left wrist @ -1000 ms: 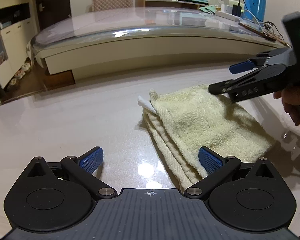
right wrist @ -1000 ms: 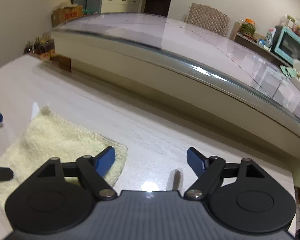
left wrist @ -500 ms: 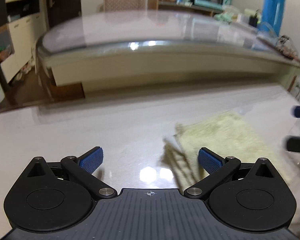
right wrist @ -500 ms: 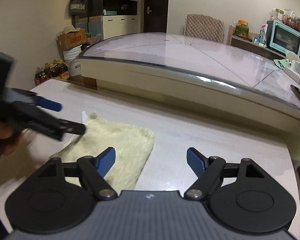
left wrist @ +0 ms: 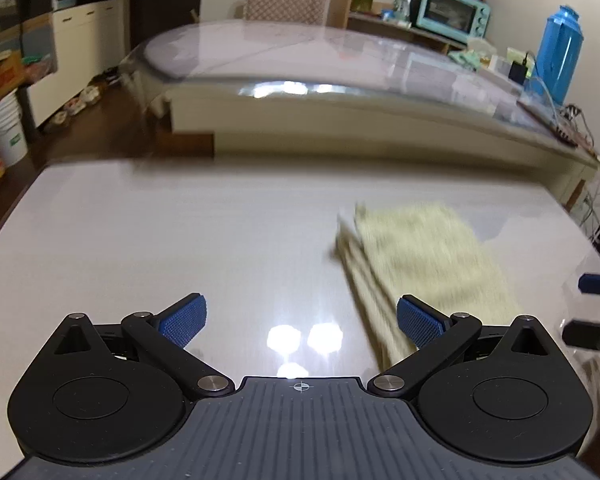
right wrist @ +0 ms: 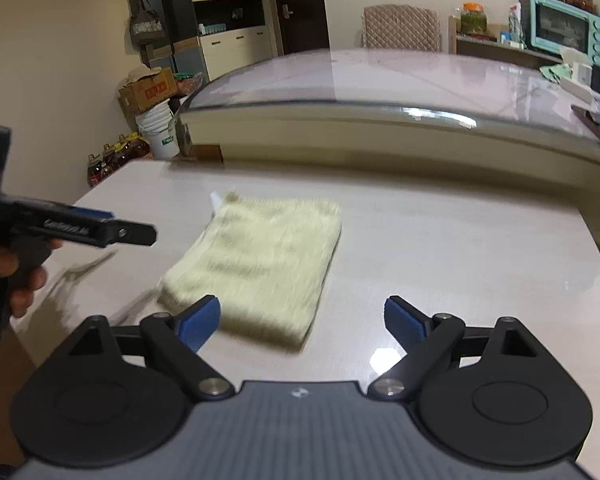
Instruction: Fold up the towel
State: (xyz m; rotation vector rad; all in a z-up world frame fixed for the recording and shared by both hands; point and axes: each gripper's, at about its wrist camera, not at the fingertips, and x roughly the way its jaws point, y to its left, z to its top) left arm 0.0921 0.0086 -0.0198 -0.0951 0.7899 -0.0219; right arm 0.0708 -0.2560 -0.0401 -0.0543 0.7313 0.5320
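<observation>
**Yellow terry folded flat, both grippers off it**

Blue-padded left gripper point(left wrist: 302, 320) spread wide, holding nothing, hovering over bare counter point(left wrist: 160, 240). Right gripper point(right wrist: 302, 322) likewise splayed and empty, raised above the near edge. Towel point(right wrist: 260, 264) lying between them, a neat layered rectangle, white tag poking from the far corner; looks finished, hence the hands-off pose. Beyond: glass-topped table point(right wrist: 380, 80), teal oven point(left wrist: 448, 10), blue jug point(left wrist: 560, 52). Nothing blocking the cloth.

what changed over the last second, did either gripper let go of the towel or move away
Both grippers backed away: the left gripper and right gripper, close over the towel a second ago, now sit farther off, open and empty. Neither held it earlier. The towel stayed folded in the same spot on the table.
</observation>
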